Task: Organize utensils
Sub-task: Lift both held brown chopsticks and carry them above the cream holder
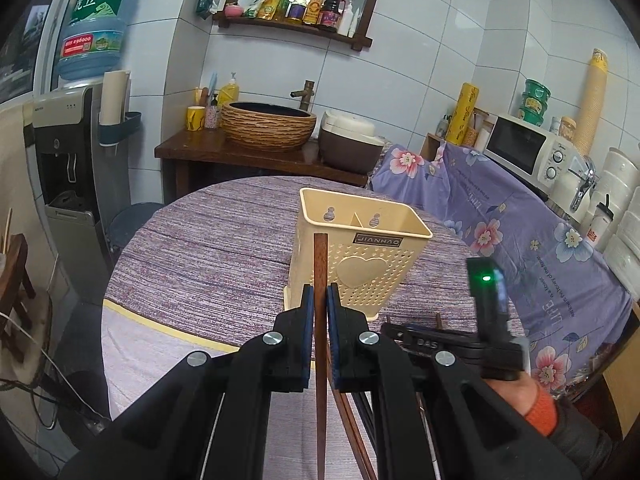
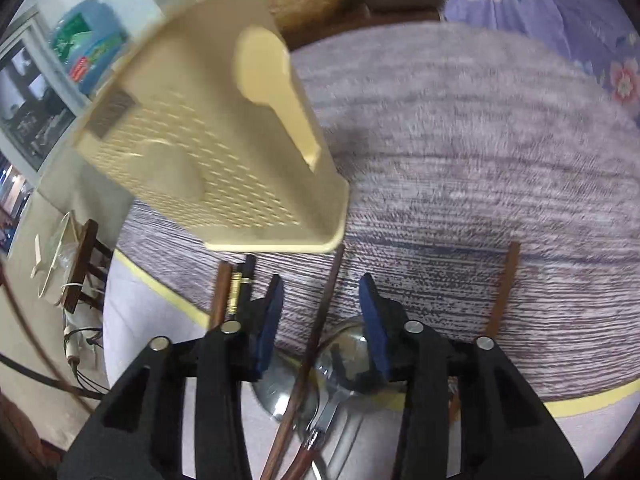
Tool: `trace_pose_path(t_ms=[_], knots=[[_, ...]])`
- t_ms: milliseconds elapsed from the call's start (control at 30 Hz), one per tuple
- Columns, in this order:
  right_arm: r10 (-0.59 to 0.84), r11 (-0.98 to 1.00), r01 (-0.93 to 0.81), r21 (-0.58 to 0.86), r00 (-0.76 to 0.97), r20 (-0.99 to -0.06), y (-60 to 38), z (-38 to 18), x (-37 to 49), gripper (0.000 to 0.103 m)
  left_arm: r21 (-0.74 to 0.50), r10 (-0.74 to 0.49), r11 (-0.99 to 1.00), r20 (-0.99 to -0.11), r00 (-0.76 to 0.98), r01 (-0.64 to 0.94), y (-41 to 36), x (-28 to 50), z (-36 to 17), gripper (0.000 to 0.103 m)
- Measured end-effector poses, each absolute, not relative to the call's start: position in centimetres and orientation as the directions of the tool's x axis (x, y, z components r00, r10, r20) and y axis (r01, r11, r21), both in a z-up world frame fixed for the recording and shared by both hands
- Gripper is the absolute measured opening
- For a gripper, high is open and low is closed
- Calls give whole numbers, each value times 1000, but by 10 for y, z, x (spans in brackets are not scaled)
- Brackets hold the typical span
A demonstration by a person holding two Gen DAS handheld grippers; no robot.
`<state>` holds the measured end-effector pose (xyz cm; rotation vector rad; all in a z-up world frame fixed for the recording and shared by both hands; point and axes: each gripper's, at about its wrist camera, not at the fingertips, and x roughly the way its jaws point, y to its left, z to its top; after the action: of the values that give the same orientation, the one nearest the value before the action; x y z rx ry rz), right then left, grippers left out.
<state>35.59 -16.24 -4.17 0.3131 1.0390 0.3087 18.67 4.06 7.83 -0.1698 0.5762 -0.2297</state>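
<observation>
A cream perforated utensil holder (image 1: 356, 252) with a heart on its side stands on the round purple table (image 1: 208, 248). My left gripper (image 1: 319, 294) is shut on a dark brown chopstick (image 1: 320, 264), held upright with its tip near the holder's rim. In the right wrist view the holder (image 2: 208, 136) is close ahead, blurred. My right gripper (image 2: 320, 292) is open over a brown chopstick (image 2: 316, 328) and metal spoons (image 2: 340, 368). Other chopsticks (image 2: 502, 288) lie on the table to either side. The right gripper body also shows in the left wrist view (image 1: 460, 344).
A wooden counter with a woven basin (image 1: 268, 124) and a rice cooker (image 1: 348, 140) stands behind the table. A floral-covered bench (image 1: 520, 232) with a microwave (image 1: 528, 144) runs along the right. A water dispenser (image 1: 68, 136) stands at the left.
</observation>
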Motion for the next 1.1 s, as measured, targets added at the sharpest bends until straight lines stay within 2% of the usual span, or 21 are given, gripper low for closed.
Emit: trace_pose_path(t_ms=[67, 133, 400, 667, 833, 1100], knots=[[392, 914, -102, 393, 478, -786, -160, -44, 360, 27, -220, -264, 960, -518, 814, 172, 40, 187, 78, 8], [419, 900, -96, 425, 461, -782, -159, -46, 363, 10, -222, -267, 960, -519, 812, 173, 38, 188, 78, 8], [491, 860, -176, 479, 543, -681, -167, 2, 327, 8, -231, -267, 958, -515, 814, 168, 39, 190, 76, 8], [522, 850, -351, 392, 660, -540, -173, 87, 258, 6, -242, -271, 956, -500, 822, 168, 46, 182, 77, 8], [519, 855, -397, 335, 688, -507, -175, 109, 236, 6, -238, -273, 956, -492, 827, 173, 46, 179, 81, 8], [535, 845, -426, 323, 688, -491, -180, 121, 228, 6, -233, -276, 955, -481, 832, 182, 47, 176, 86, 8]])
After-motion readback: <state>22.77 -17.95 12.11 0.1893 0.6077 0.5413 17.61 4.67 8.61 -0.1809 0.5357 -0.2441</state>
